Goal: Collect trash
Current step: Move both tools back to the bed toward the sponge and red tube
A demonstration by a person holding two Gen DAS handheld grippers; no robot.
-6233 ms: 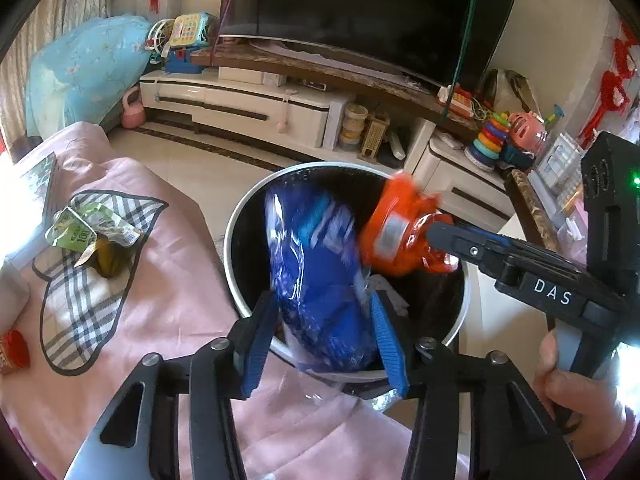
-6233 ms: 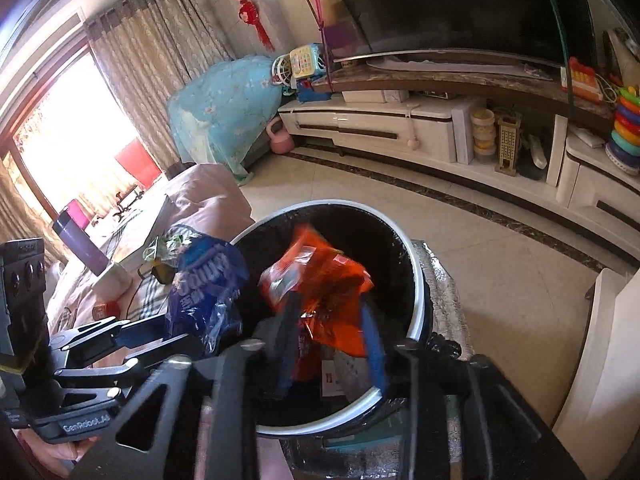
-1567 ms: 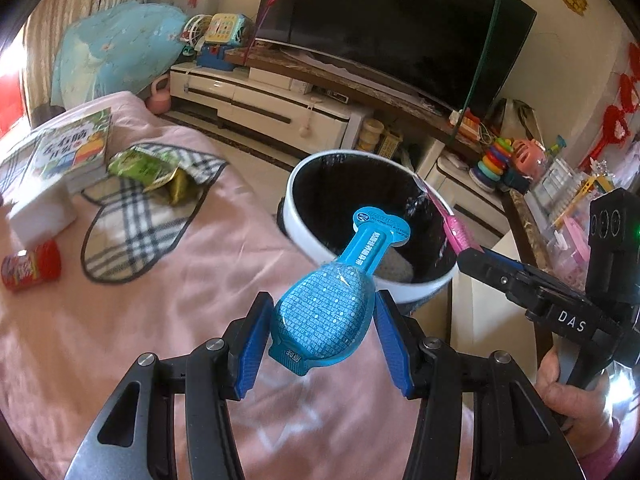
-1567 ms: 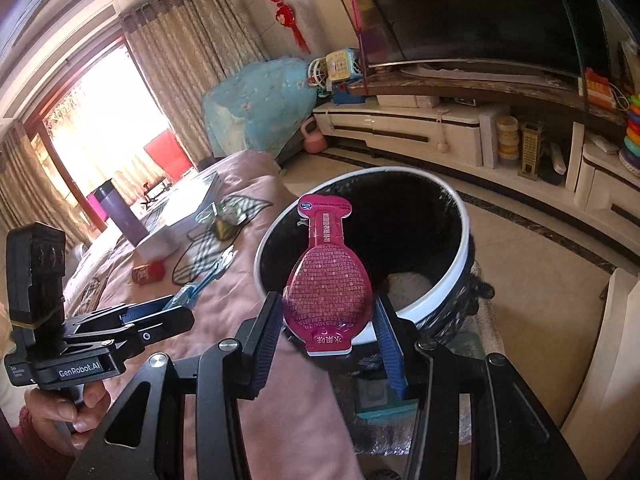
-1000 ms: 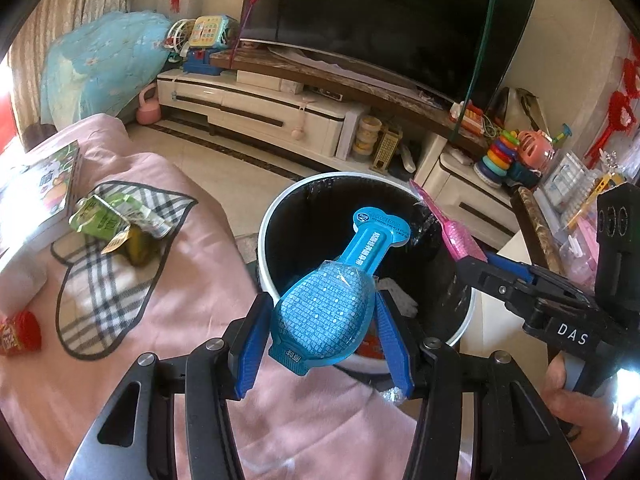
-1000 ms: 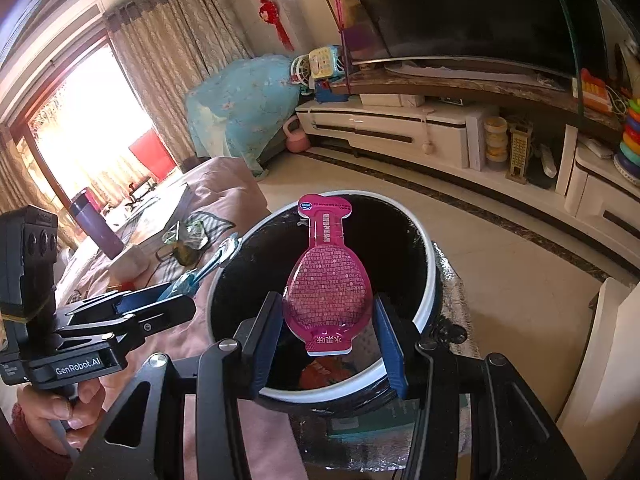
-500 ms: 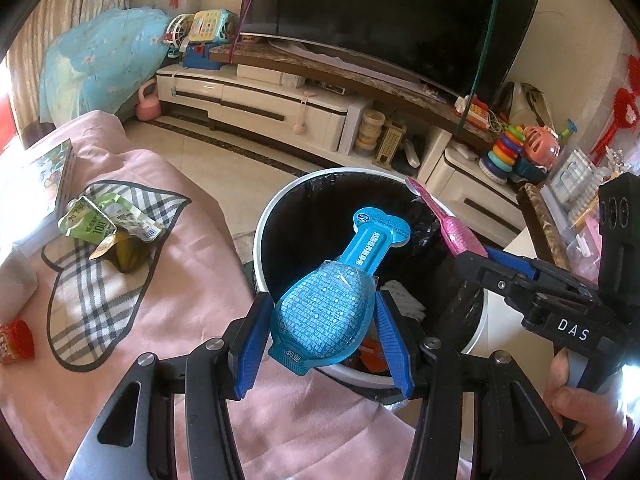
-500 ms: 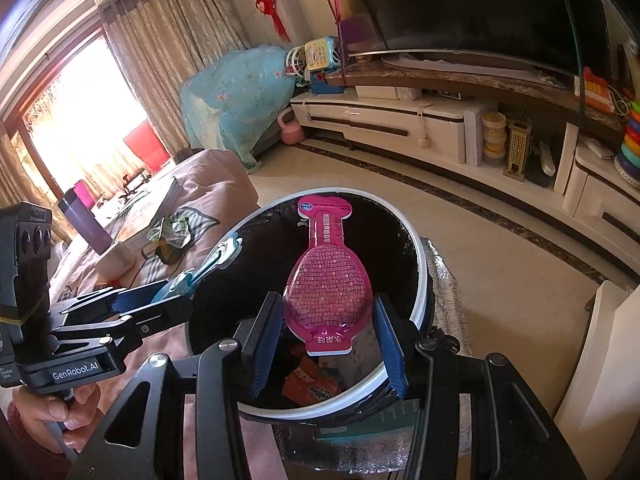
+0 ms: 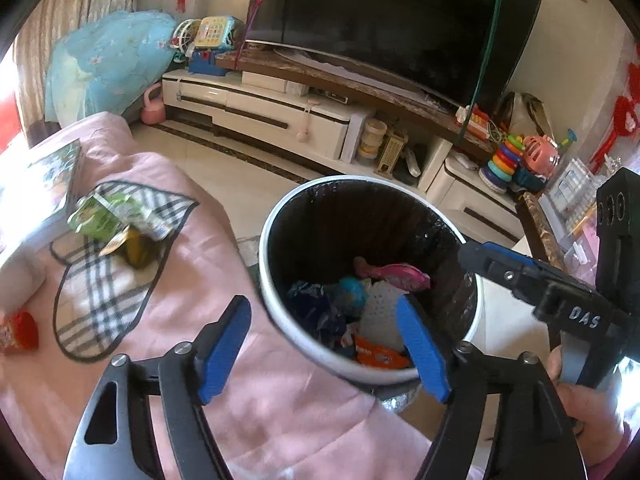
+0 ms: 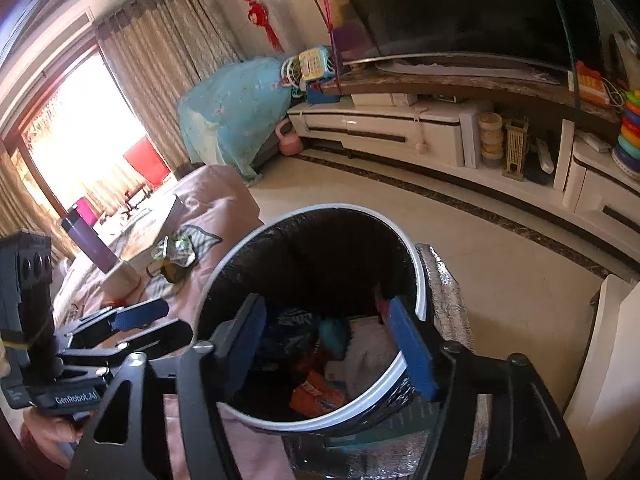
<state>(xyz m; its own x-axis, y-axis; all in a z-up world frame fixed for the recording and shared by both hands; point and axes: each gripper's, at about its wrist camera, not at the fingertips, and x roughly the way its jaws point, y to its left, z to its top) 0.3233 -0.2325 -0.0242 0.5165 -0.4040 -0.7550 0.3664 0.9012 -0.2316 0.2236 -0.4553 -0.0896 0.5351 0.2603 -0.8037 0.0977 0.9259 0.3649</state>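
A round bin with a white rim and black liner stands beside the pink-covered surface; it also shows in the right wrist view. Inside lie a pink pack, a blue pack, a dark blue bag and an orange wrapper. My left gripper is open and empty over the bin's near rim. My right gripper is open and empty above the bin mouth. A crumpled green wrapper lies on a plaid heart-shaped mat.
A small red packet lies at the left edge of the pink cover. A book and a white object sit further left. A TV stand with toys lines the far wall.
Both grippers opened. The blue pack dropped from the left gripper and the pink pack from the right; both now lie in the bin.
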